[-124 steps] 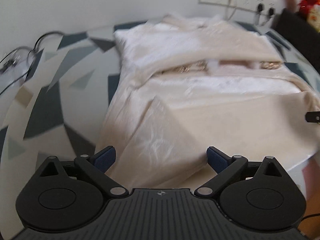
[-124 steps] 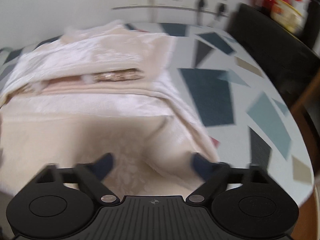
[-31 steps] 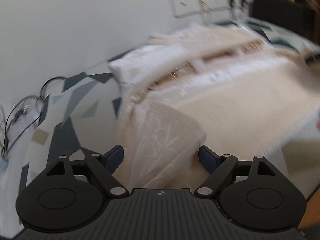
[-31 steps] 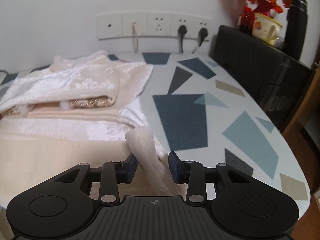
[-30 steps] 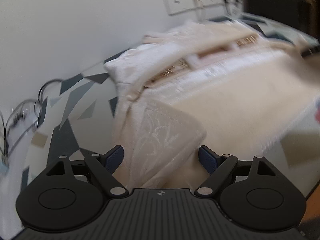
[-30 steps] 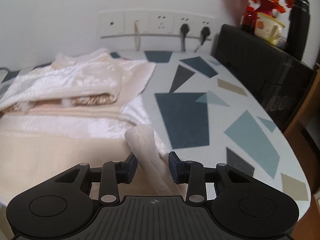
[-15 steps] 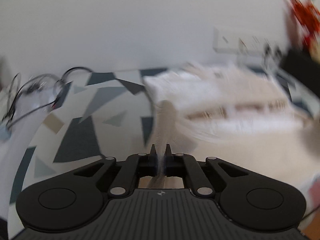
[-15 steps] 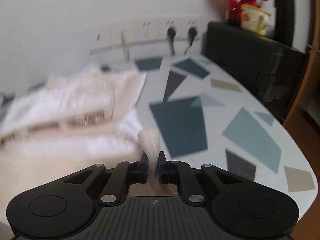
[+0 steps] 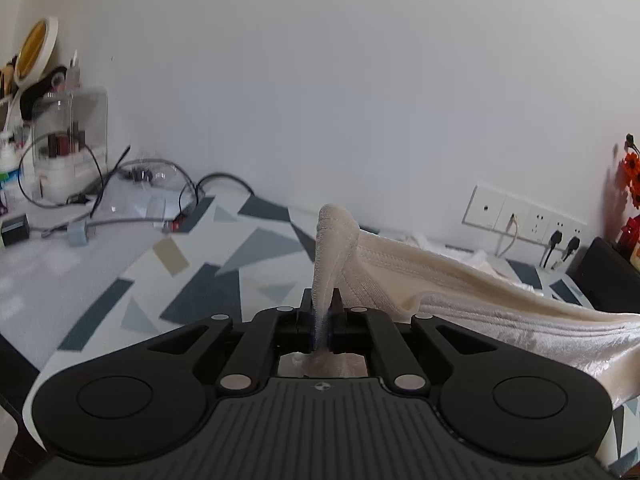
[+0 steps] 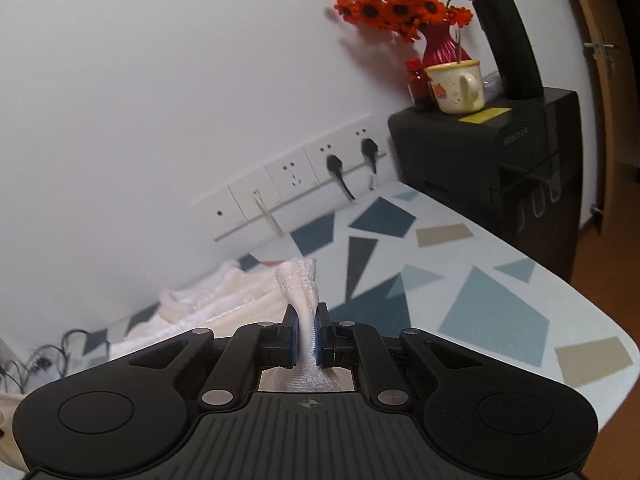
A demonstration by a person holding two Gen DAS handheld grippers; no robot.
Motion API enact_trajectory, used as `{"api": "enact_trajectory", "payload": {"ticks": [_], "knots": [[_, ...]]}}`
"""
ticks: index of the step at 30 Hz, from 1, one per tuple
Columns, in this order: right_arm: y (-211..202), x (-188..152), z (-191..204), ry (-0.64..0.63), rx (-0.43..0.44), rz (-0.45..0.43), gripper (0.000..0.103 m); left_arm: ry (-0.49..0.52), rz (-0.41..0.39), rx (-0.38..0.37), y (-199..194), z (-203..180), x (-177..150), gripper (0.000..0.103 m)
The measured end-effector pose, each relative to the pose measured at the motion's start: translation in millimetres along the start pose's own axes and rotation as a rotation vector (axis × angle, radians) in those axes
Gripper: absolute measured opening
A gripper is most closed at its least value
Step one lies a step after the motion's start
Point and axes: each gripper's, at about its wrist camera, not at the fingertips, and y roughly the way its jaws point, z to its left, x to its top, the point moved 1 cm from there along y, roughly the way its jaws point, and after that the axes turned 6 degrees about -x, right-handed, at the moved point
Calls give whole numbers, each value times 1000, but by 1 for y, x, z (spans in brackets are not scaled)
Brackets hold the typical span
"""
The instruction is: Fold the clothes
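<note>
A cream plush garment (image 9: 460,280) lies on a table with a geometric blue-grey cloth (image 9: 208,280). My left gripper (image 9: 321,312) is shut on a pinched fold of its near hem, which stands up between the pads and stretches off to the right, lifted above the table. In the right wrist view my right gripper (image 10: 306,330) is shut on another pinched fold of the garment (image 10: 300,292), also raised. The rest of the garment (image 10: 208,304) lies bunched behind to the left.
Cables (image 9: 120,200) and a clear organiser (image 9: 68,136) crowd the table's far left. Wall sockets (image 10: 296,184) run along the back. A black cabinet (image 10: 492,168) at the right carries a mug (image 10: 456,86), red flowers (image 10: 400,4) and a black flask (image 10: 508,32).
Both grippers have shut on folds of the garment's near hem and risen, lifting it off the table. Both views have tilted up toward the wall.
</note>
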Motion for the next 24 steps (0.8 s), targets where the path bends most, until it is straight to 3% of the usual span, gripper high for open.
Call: {"api": "enact_trajectory", "payload": {"ticks": [6, 11, 24], "knots": [[20, 23, 10, -31, 36, -2, 7, -18, -55, 12, 19, -13, 26, 5], [52, 49, 24, -39, 39, -1, 7, -24, -64, 12, 60, -19, 50, 5], [218, 94, 69, -78, -87, 52, 7, -26, 6, 5, 237, -12, 85, 5]]}}
